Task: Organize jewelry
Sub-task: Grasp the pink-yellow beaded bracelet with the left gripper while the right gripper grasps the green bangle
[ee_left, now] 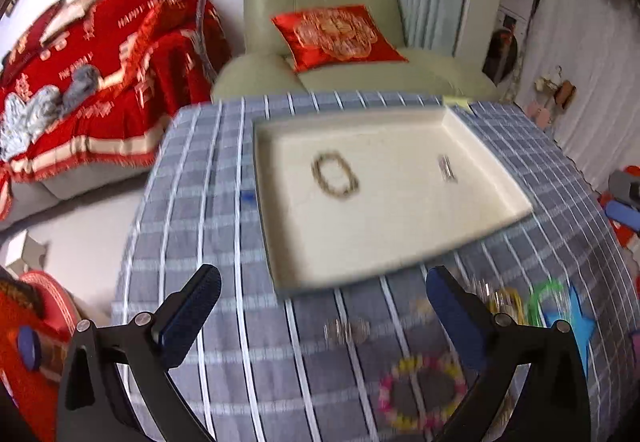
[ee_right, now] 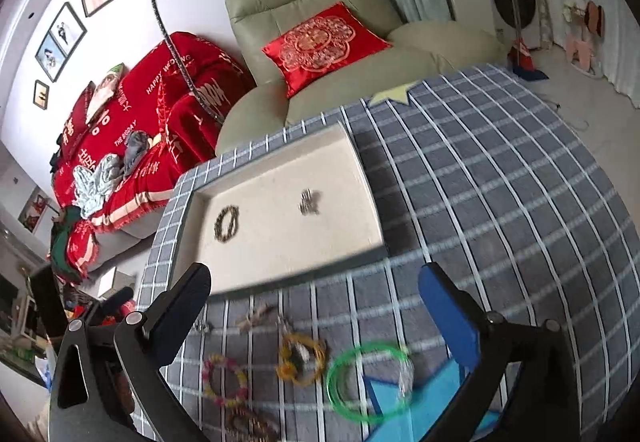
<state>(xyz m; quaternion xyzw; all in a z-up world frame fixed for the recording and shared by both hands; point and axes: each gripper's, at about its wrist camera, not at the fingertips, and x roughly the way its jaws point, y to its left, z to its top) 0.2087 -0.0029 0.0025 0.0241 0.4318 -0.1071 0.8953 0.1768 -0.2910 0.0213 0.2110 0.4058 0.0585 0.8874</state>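
Hovering wide open and empty, the left hand-held gripper [ee_left: 324, 316] is risking scattering the pink-yellow bracelet [ee_left: 422, 392] near the tray [ee_left: 276, 242]. The right hand-held gripper [ee_right: 316, 308], also gaping empty, is risking snagging the green bangle [ee_right: 370, 380] on the table [ee_right: 500, 202].

Both wrist cams look down at a slant over the desk [ee_left: 208, 170], fairly near, facing the armchair [ee_left: 320, 22]; both share the tray [ee_left: 492, 166].

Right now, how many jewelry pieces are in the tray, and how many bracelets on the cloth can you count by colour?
In the tray: 2 (beaded bracelet, silvery piece)
Green bangle: 1
Yellow bracelet: 1
Pink-and-yellow bracelet: 1
Brown bracelet: 1
Total: 6; smaller blurred bits uncounted.
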